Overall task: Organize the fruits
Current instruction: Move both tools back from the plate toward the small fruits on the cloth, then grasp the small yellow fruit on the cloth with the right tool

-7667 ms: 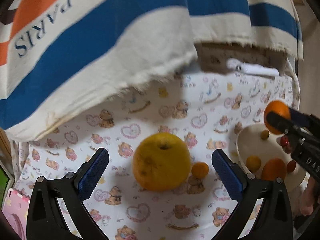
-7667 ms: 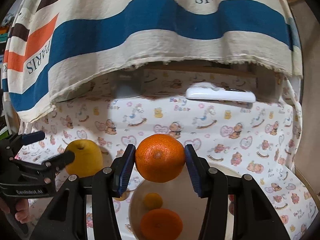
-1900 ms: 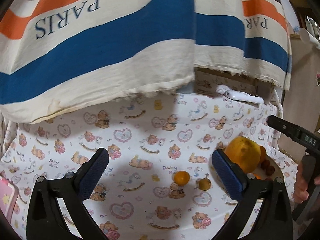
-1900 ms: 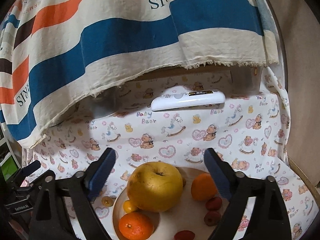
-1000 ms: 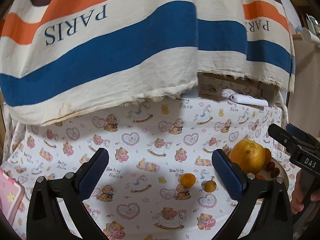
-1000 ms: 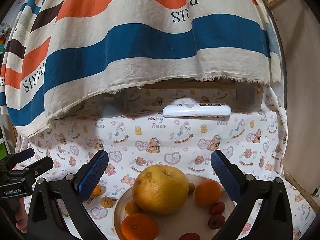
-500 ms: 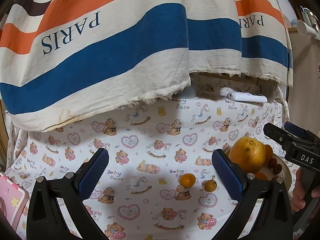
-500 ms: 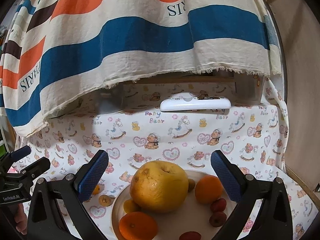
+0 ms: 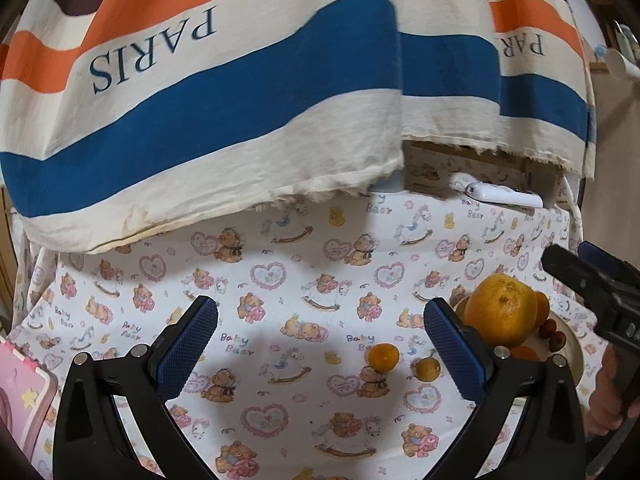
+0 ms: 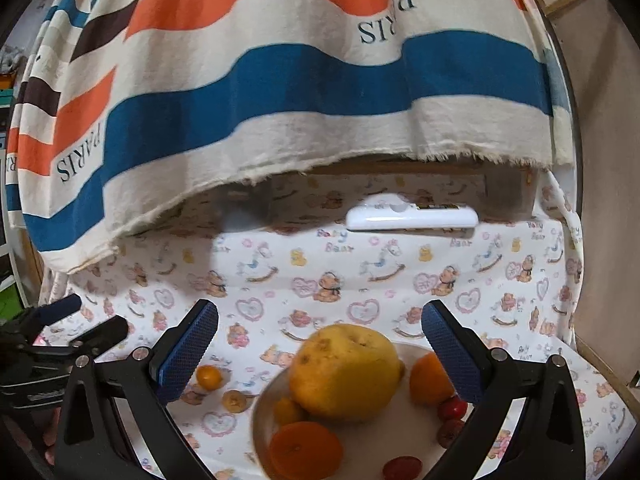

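A: Behind, I see a striped cloth point(image 10: 280, 92) printed "PARIS" hanging over a teddy-bear tablecloth point(image 9: 280, 280).

B: A white remote-like device point(image 10: 412, 218), possibly; wooden panel point(image 10: 608, 200) right.

— Where's the fruit?
— Mostly on the plate point(image 10: 264, 408): a big yellow pomelo point(image 10: 346, 372), two oranges point(image 10: 306, 450), small red fruits point(image 10: 452, 406).
— Any strays?
— Two small kumquats point(image 9: 383, 357) on the cloth, just left of the plate.
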A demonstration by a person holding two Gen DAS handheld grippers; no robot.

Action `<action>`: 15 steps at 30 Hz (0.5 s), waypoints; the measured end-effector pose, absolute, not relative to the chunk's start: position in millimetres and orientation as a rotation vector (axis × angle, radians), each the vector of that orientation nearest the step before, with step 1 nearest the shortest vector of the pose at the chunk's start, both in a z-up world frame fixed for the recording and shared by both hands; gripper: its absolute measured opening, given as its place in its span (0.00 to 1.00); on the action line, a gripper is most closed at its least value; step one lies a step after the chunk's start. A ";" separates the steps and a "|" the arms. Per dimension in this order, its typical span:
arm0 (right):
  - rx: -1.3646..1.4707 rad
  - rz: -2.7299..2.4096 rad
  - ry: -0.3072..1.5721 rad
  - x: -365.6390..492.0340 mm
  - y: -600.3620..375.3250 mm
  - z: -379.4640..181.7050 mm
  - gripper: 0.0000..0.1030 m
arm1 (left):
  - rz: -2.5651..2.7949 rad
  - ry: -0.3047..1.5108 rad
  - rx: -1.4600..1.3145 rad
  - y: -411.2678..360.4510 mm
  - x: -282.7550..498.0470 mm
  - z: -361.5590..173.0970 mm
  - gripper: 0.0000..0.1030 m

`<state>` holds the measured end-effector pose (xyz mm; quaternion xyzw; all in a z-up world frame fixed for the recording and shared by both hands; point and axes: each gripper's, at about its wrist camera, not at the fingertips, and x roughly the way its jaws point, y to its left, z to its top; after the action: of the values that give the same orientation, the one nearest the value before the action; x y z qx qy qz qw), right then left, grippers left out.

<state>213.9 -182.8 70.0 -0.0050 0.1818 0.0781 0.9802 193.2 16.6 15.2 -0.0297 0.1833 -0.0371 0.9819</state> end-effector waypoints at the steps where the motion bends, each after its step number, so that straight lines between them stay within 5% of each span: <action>1: -0.028 0.166 0.386 215.2 -179.1 72.3 0.94 | -0.064 0.377 -0.064 19.1 193.2 18.1 0.99; 7: -0.028 0.229 0.589 231.3 -161.8 65.9 0.64 | -0.041 0.425 -0.118 47.0 192.2 43.8 0.99; 14: -0.113 0.299 0.771 251.2 -126.1 32.4 0.44 | 0.011 0.440 -0.163 73.4 192.7 53.0 0.99; 15: -0.117 0.313 0.796 254.4 -122.2 27.5 0.33 | 0.012 0.445 -0.164 74.7 193.6 51.8 0.99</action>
<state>254.4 -122.2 27.5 -0.0568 0.3860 0.1517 0.9082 193.6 74.7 51.8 -0.0812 0.2203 0.0062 0.9720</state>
